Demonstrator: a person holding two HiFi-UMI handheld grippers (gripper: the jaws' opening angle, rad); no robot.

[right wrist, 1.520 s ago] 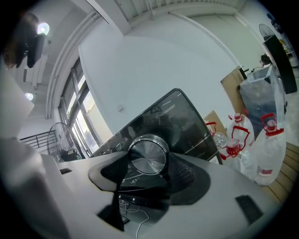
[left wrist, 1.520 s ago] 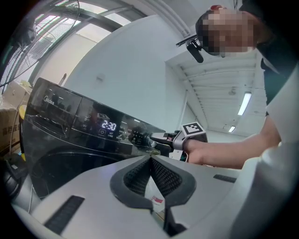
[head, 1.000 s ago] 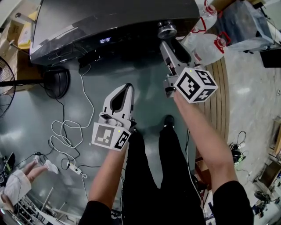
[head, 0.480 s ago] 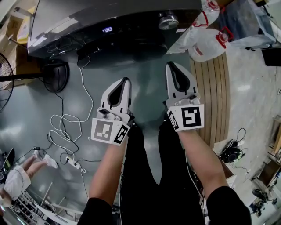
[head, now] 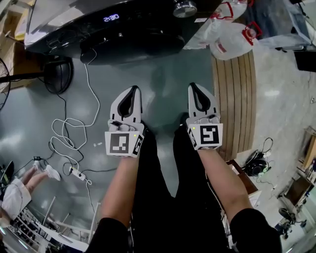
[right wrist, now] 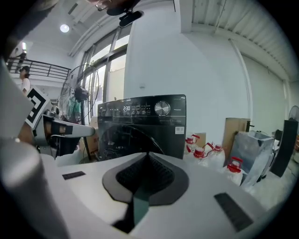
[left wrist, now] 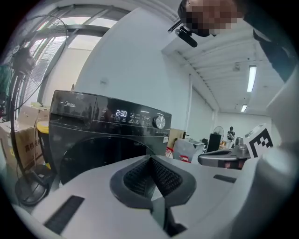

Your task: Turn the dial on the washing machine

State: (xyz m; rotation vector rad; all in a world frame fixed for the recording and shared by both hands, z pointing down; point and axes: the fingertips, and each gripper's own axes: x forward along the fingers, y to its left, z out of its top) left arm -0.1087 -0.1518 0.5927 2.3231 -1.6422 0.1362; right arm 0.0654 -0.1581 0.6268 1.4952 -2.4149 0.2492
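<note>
Fan (head: 58,75): standing on the floor at far left, beside the machine's corner; a white cable (head: 69,133) is trailing across the floor below it

Washing machine (head: 98,27): filling the top of the head view, dark, with its display (head: 111,18) glowing 2:30

Left gripper (head: 132,90): hanging low in front of the person's legs, well apart from the machine; its jaws are pressing together on nothing; its own view is looking up at the front panel

Dial (head: 185,7): sitting at the right end of the panel, silver and round, untouched; nothing is near it

Right gripper (head: 193,85): hanging level with the left one, below the dial and well apart from it; its jaws are closing right together, with nothing between them

Jugs (head: 232,42): lying right of the machine, at the head of a wooden pallet (head: 237,99)

Step in hand: seemingly none on the dial itself; both grippers are idling back from it

Next move: the right gripper is looking best placed; it is needing to spread, reach up and forward, straddle the dial's rim, pinch, then roll
</note>
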